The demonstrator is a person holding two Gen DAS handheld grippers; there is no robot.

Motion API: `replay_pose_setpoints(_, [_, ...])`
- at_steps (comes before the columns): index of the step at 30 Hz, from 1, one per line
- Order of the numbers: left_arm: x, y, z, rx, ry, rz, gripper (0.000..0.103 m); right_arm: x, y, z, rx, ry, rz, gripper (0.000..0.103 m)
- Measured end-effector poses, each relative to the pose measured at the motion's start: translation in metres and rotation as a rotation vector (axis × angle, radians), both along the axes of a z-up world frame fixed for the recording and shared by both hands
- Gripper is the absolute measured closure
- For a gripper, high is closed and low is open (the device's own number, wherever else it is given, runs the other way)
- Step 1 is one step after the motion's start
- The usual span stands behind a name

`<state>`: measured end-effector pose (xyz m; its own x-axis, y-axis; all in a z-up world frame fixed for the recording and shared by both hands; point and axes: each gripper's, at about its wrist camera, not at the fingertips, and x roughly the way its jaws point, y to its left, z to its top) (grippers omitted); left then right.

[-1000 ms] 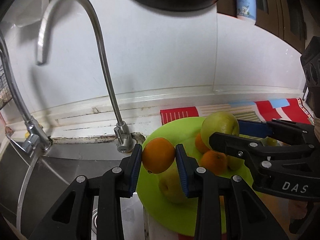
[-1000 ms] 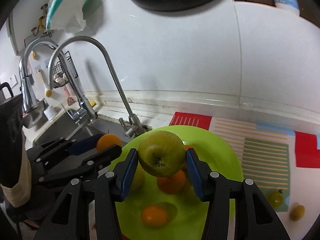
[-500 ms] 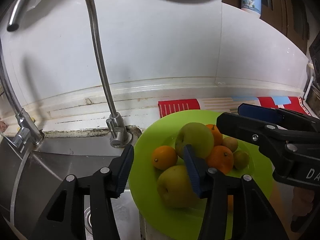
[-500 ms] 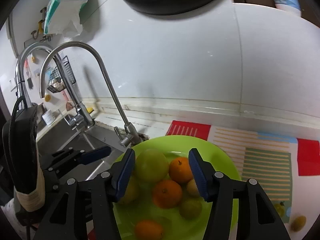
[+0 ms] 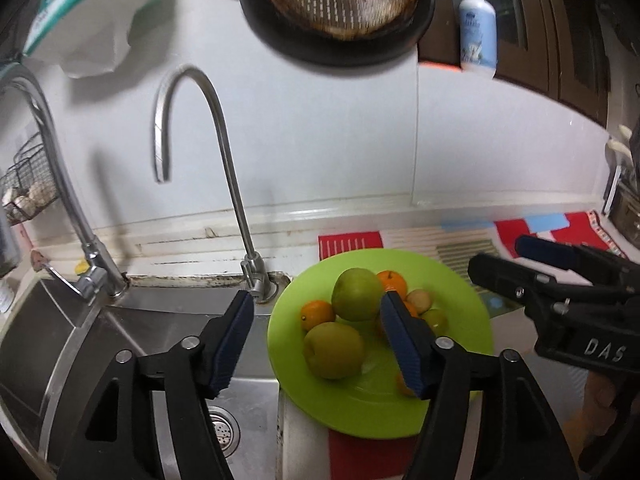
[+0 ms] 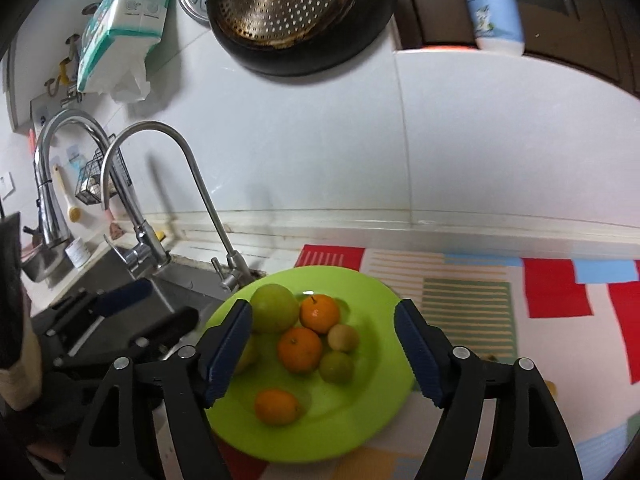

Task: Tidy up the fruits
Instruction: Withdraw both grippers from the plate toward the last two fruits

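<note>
A lime green plate (image 5: 460,292) (image 6: 376,308) sits on the counter beside the sink. It holds two green apples (image 5: 357,294) (image 5: 333,350), several oranges (image 5: 316,314) (image 6: 300,350) and small green fruits (image 6: 337,366). My left gripper (image 5: 320,340) is open and empty, above the plate's near left side. My right gripper (image 6: 326,352) is open and empty, above the plate. It also shows in the left wrist view (image 5: 560,280) at the right.
A steel sink (image 5: 120,340) with two faucets (image 5: 224,160) (image 5: 60,184) lies left of the plate. A striped red and beige mat (image 6: 520,300) covers the counter. A black pan with a colander (image 5: 340,8) hangs above. A lotion bottle (image 5: 478,28) stands on a ledge.
My left gripper let go of the orange and my right gripper let go of the green apple. Both fruits now lie on the plate. Both grippers opened and pulled back.
</note>
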<state>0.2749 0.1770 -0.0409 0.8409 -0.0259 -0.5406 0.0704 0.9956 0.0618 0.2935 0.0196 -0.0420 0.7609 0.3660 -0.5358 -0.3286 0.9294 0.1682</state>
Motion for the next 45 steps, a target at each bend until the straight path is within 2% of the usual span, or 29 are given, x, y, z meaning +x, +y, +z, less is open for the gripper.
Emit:
replay_pose_setpoints(4, [-0.020, -0.006, 0.011, 0.001, -0.020, 0.038, 0.029, -0.019, -0.010, 0.008, -0.020, -0.005, -0.013, 0.026])
replay_pose_setpoints(20, [-0.085, -0.048, 0.041, -0.004, -0.089, 0.002, 0.021, -0.096, -0.060, 0.030, -0.050, -0.059, -0.093, 0.024])
replay_pose_setpoints(33, [-0.105, -0.099, 0.051, -0.020, -0.121, -0.049, 0.021, -0.129, -0.113, 0.048, -0.085, -0.118, -0.165, 0.024])
replay_pose_setpoints(45, [-0.111, -0.142, 0.050, -0.021, -0.126, -0.078, 0.021, -0.137, -0.153, 0.053, -0.100, -0.128, -0.154, 0.024])
